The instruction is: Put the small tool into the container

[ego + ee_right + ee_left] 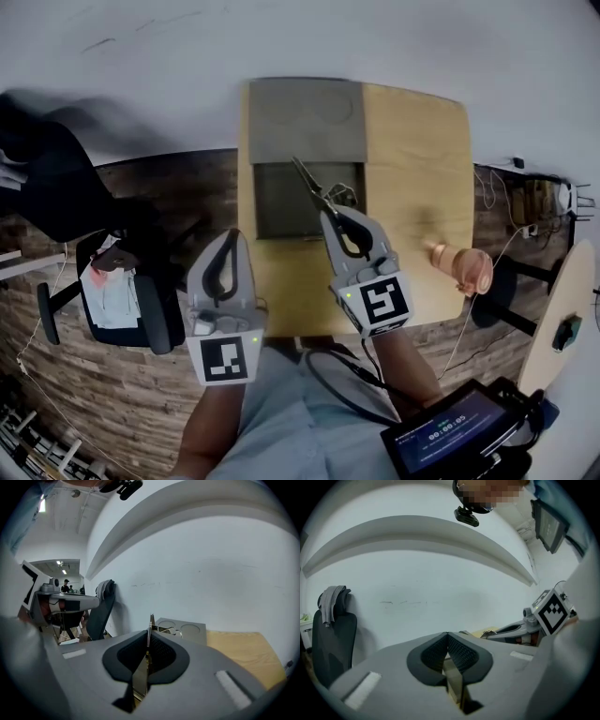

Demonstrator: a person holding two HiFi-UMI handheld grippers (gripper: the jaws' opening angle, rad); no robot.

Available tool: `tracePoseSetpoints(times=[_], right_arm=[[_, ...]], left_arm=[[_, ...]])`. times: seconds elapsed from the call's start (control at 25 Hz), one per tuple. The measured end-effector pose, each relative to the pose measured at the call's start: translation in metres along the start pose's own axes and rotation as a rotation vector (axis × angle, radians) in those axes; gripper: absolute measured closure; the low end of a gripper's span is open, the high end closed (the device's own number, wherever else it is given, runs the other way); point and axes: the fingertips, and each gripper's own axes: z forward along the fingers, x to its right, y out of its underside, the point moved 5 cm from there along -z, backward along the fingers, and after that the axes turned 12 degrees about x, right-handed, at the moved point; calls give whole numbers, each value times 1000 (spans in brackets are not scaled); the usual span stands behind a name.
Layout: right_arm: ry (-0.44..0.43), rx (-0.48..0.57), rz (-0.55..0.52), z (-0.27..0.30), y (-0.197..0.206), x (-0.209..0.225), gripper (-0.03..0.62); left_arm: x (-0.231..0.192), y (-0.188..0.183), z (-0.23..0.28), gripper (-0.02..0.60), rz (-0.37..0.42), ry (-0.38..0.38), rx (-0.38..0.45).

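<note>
Right tongs (pixel 330 220) clamped on tool (pixel 309 183), tip over container (pixel 277 216) for the drop; left tongs (pixel 232 236) together, empty, held clear

The container (pixel 281 202) sits on the table's (pixel 417 169) far left, a chair (pixel 155 323) left of the table.

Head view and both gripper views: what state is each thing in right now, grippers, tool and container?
left gripper: shut, empty.
right gripper: shut on the small tool.
small tool: held, its tip over the container in the head view, not yet set down.
container: open.
lid: folded back on the table behind it.
</note>
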Motion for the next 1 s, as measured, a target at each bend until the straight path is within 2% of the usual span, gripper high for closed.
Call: tracePoseSetpoints(times=[0.16,0.36,0.56,1.0], right_arm=[[-15,-51,-4,17,22,-3,586],[-20,-89,-17,15,24,-3,585],[-36,-45,-25,18,19,-5,585],[-89,-107,-35,32,24,-9,585]], left_arm=[[-16,17,8,572,-8,-4,-25],[-20,17,5,572,-13,-12,-40],[-21,18,4,572,-23,-18,-45],[-30,21,10,572,-41,-21,-49]])
